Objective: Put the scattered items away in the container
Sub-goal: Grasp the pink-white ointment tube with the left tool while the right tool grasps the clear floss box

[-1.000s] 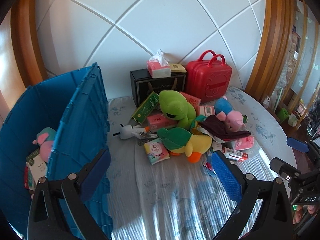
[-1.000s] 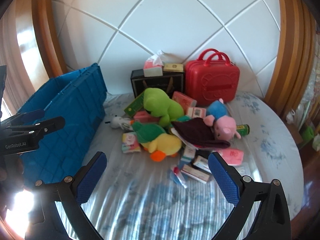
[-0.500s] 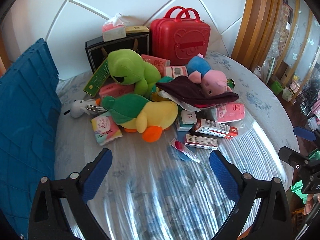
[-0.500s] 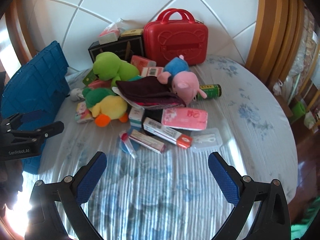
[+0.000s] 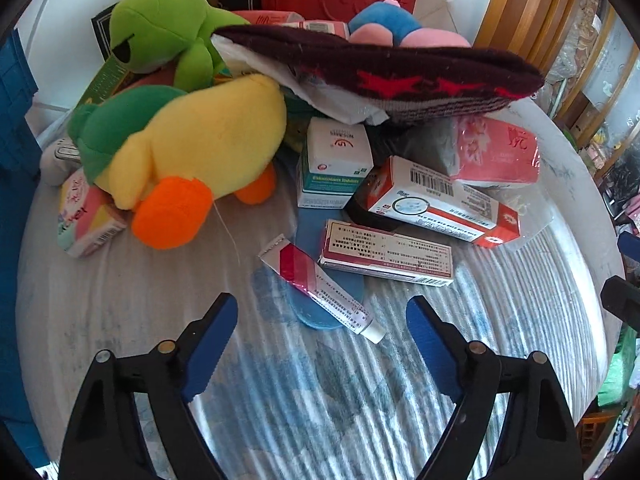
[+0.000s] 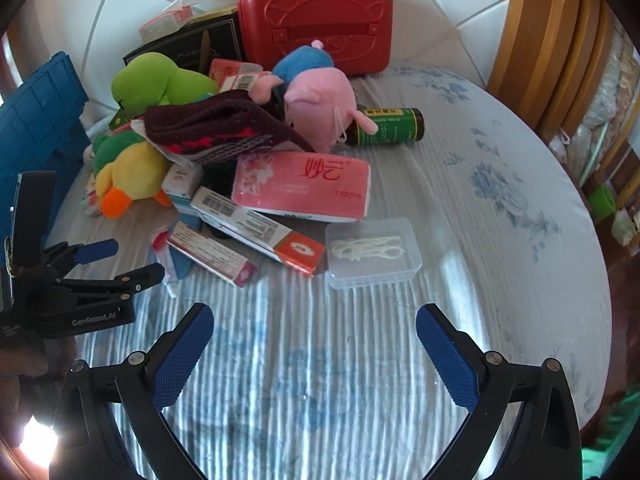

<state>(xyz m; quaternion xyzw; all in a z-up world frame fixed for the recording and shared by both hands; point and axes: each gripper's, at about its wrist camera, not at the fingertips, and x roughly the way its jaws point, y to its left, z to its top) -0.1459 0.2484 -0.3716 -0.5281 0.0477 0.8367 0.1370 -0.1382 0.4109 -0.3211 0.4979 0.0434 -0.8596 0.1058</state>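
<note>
My left gripper (image 5: pixel 320 312) is open, low over the bed, with a red-and-silver ointment tube (image 5: pixel 320 286) just ahead between its fingers. Behind the tube lie red-and-white medicine boxes (image 5: pixel 386 254), a yellow duck plush (image 5: pixel 192 152), a green plush (image 5: pixel 164 28) and a dark knit sock (image 5: pixel 400 76). My right gripper (image 6: pixel 314 320) is open and empty, a little short of a clear plastic box (image 6: pixel 372 254). A pink tissue pack (image 6: pixel 302 184) and a pink pig plush (image 6: pixel 320 100) lie beyond it. The blue crate (image 6: pixel 36 128) stands at the left. The left gripper also shows in the right wrist view (image 6: pixel 120 260).
A red toy suitcase (image 6: pixel 316 20) and a black box (image 6: pixel 192 44) stand against the headboard. A green bottle (image 6: pixel 386 126) lies by the pig. The bed's edge curves round at the right, with wooden panels (image 6: pixel 552 40) behind.
Both grippers have moved forward and down toward the pile. The left one now has the ointment tube between its open fingers; the crate has slid out to the left edge.
</note>
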